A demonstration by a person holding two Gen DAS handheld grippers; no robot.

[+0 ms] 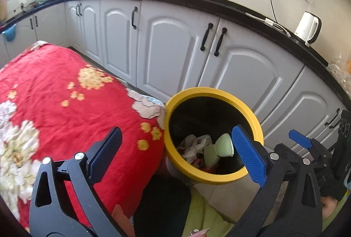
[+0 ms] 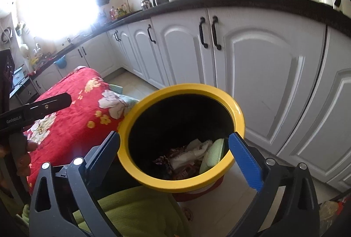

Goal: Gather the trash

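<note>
While both tools hang spread and empty, the yellow-rimmed bin stands upright, mouth upward, beside the red cloth; crumpled wrappers lie inside. Left gripper and right gripper hover at its rim; white cabinets close behind.

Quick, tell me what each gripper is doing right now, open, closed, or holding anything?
Left gripper: open, holding nothing.
Right gripper: open, holding nothing, above the yellow-rimmed trash bin.
</note>
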